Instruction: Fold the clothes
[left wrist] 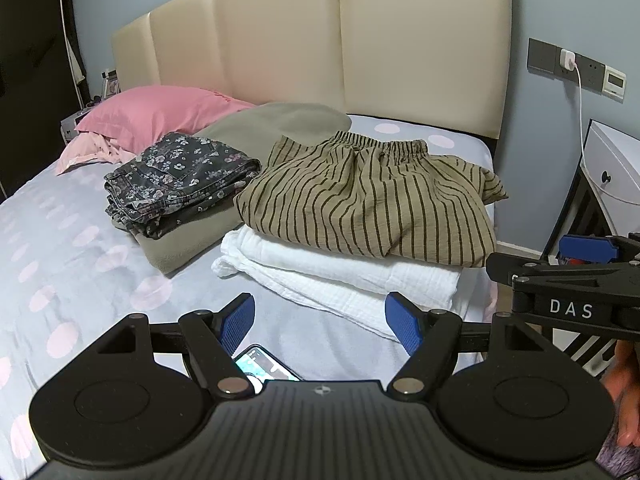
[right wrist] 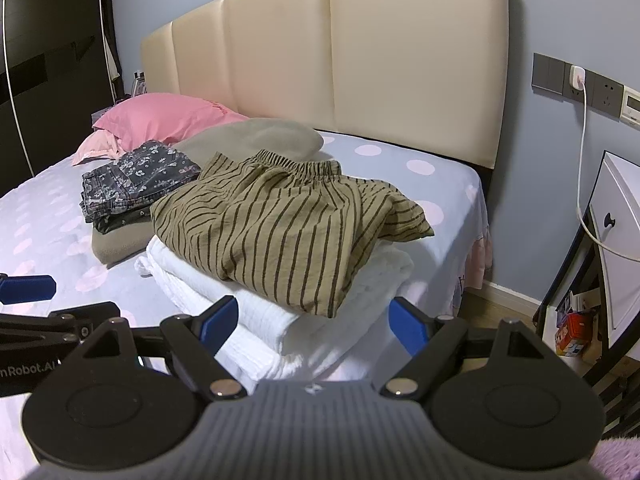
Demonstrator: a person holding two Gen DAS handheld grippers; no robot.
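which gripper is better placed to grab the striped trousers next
Right, probably. The right gripper, jaws open, faces the striped trousers on the white pile. The left gripper hovers over bare sheet and a phone.

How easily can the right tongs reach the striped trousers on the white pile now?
Probably yes: the right tongs stand open and empty, and the striped trousers lie uncovered atop the white pile just ahead.

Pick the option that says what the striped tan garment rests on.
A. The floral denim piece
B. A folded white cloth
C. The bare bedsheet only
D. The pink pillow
B: the striped tan garment lies on top of the folded white cloth, whose layered edges stick out beneath it toward the cameras; the floral denim piece sits apart to its left.
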